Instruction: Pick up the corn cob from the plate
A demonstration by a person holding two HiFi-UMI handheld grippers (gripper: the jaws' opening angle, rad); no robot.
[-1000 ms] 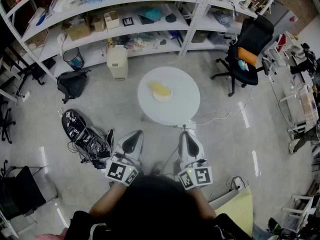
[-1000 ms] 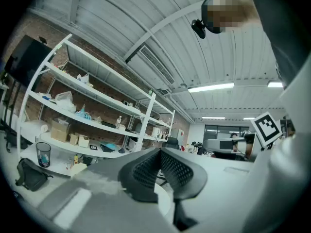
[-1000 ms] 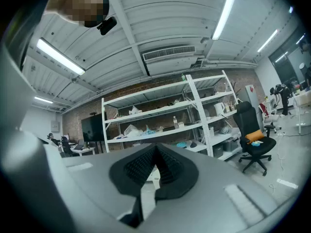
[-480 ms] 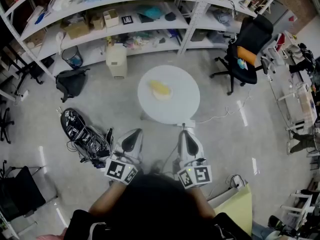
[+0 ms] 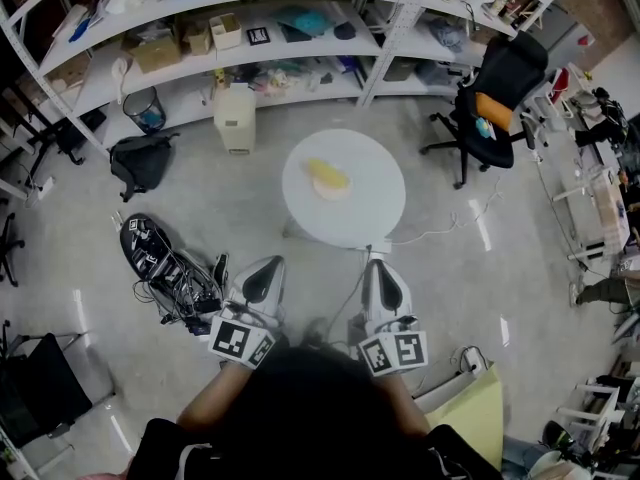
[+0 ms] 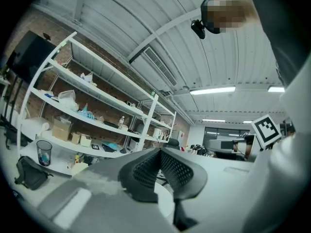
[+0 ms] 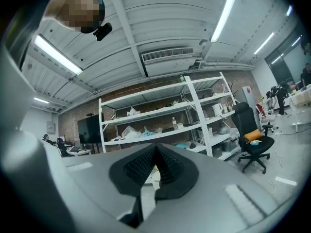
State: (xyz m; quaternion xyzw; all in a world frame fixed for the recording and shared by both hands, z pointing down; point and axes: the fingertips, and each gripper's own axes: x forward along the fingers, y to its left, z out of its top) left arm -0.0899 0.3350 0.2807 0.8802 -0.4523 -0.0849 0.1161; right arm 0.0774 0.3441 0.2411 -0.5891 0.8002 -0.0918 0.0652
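Corn cob [image 5: 328, 174] on small pale plate [image 5: 336, 192], near middle of round white bench [image 5: 375, 218]. Well ahead of both grippers, roughly between their lines. Long axis slanted in head view, far-left to near-right. Right gripper [image 5: 379, 266] at bench's near edge, judged slightly the nearer; left gripper [image 5: 268, 265] out over the floor. Both held level, fingers [image 7: 140, 165] pressed together, nothing between. Cob yellow, tapered, rounded, likely to roll if nudged. Plate smooth and shallow. Bench top plain, glossy. Finger pads black, ribbed mesh, meeting in a V. Opening needed before any reach.
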